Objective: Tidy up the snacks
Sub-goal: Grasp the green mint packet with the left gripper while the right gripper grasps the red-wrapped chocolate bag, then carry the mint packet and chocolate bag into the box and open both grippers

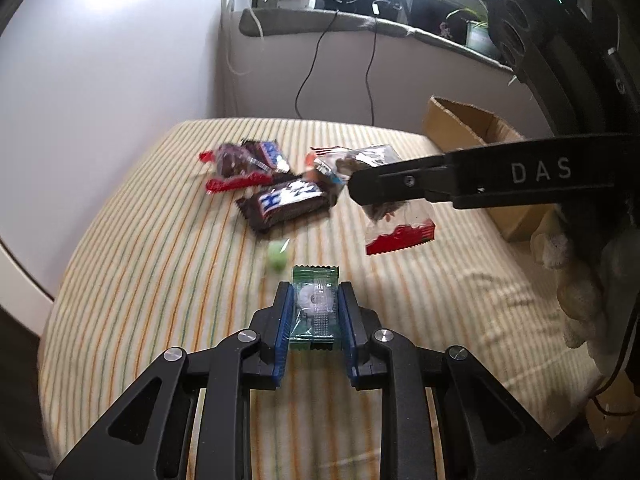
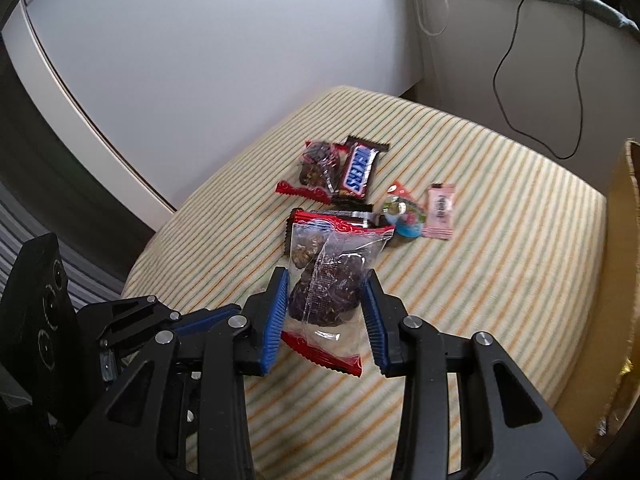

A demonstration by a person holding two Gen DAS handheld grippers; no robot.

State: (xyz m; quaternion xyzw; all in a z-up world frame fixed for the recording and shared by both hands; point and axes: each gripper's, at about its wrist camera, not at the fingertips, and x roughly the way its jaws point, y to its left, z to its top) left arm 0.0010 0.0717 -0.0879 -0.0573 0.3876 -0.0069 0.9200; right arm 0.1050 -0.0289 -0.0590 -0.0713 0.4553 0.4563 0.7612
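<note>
My left gripper (image 1: 314,304) is shut on a green clear-wrapped candy (image 1: 314,308), held above the striped cloth (image 1: 160,280). My right gripper (image 2: 326,292) is shut on a clear packet of dark nut clusters (image 2: 324,280) with red ends; in the left wrist view it hangs under the right gripper's finger (image 1: 396,216). On the cloth lie Snickers bars (image 1: 286,200) (image 2: 357,172), a second nut packet (image 1: 234,160) (image 2: 318,166), a pink candy (image 2: 440,210), a round colourful sweet (image 2: 402,214) and a small green sweet (image 1: 277,258).
An open cardboard box (image 1: 472,128) stands at the cloth's right edge; its wall shows in the right wrist view (image 2: 624,240). A white wall is behind on the left. A ledge (image 1: 360,24) with cables and plants is at the back.
</note>
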